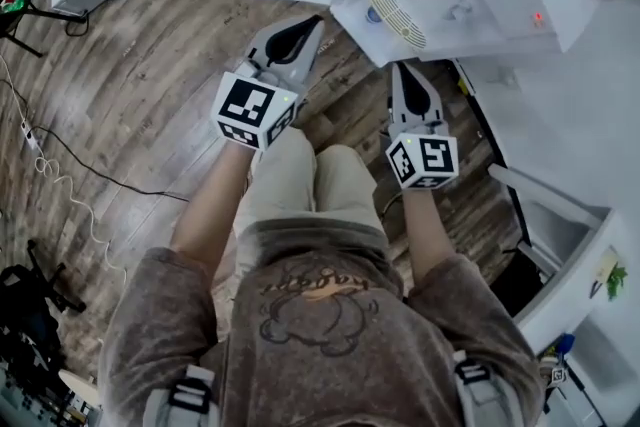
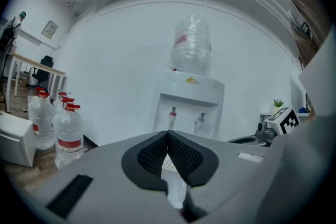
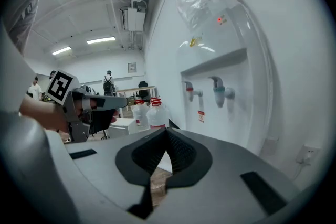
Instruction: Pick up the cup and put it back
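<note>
Water dispenser (image 2: 191, 97): lower front hidden behind the left tongs (image 2: 168, 135); left tongs tips pressed together, holding nothing; right tongs (image 3: 167, 131) likewise closed and empty.

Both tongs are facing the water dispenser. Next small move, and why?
Probably open the right tongs and ease toward the drip tray of the water dispenser. The right and left tongs are both shut and empty. No cup can be made out, so find it before committing.
</note>
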A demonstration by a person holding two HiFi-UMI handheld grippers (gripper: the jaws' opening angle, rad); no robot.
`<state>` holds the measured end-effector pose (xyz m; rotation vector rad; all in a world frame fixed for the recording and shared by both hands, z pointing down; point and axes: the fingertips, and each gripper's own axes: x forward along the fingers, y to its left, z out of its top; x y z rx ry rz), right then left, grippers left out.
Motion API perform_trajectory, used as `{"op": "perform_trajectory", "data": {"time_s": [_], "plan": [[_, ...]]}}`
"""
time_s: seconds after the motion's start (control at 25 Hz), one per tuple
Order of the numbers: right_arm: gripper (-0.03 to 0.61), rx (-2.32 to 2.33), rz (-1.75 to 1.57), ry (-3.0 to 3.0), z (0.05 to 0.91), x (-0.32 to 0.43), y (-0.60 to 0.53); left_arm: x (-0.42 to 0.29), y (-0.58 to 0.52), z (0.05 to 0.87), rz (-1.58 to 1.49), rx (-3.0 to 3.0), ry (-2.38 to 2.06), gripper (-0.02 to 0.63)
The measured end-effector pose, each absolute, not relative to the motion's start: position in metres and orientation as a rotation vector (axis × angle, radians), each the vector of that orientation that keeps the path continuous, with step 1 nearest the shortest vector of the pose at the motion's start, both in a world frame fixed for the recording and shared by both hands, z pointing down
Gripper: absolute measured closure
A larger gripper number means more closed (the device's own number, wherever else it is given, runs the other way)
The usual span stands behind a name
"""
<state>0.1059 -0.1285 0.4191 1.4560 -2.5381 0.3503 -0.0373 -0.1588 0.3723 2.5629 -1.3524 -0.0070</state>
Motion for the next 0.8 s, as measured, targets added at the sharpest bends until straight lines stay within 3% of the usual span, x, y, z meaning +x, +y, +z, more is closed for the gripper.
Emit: {"op": "perform_trajectory", "data": {"time_s": [0.48, 0.8], "plan": [[0.577, 1.509, 0.313, -2.599, 0.569, 0.118, -0.148, -0.021, -0.184, 0.505, -0.045, 2.631, -1.3, 0.611], [0.577, 1.533, 0.242, -2.643, 0.604, 0.136, -0.136, -0.005, -0.172, 0.547, -0.05, 2.663, -1.215, 0.611]]}}
